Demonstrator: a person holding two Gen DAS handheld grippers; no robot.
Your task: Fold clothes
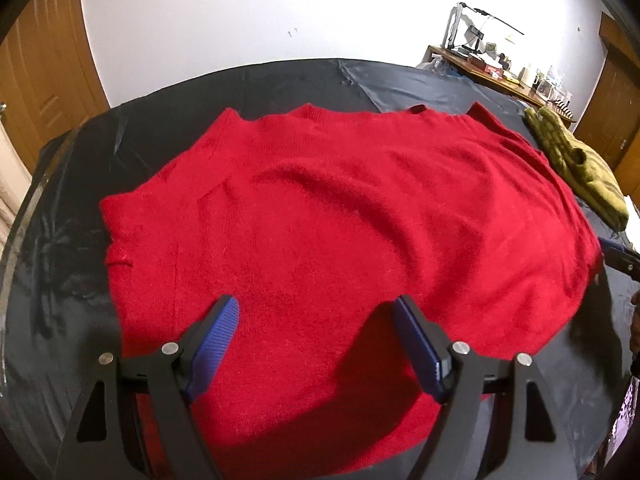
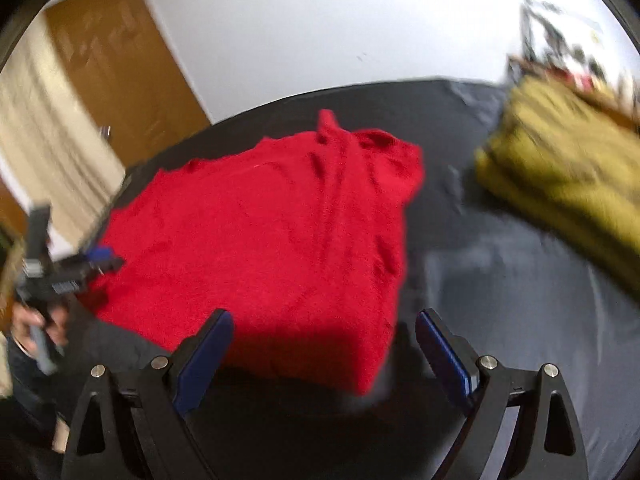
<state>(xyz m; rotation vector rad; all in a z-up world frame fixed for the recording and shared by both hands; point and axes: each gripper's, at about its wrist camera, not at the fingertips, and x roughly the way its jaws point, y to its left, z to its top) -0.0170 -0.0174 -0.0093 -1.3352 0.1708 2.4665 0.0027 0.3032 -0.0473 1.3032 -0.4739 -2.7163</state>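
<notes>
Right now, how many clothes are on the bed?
2. A red sweater lies spread in the middle; an olive garment sits folded beside it at the right. More may be hidden out of view.

A black sheet covers the work surface. Behind it stands a white wall, with brown wooden doors at the left and another wooden door at the right. A cluttered wooden desk sits at the far right, its small items indistinct
</notes>
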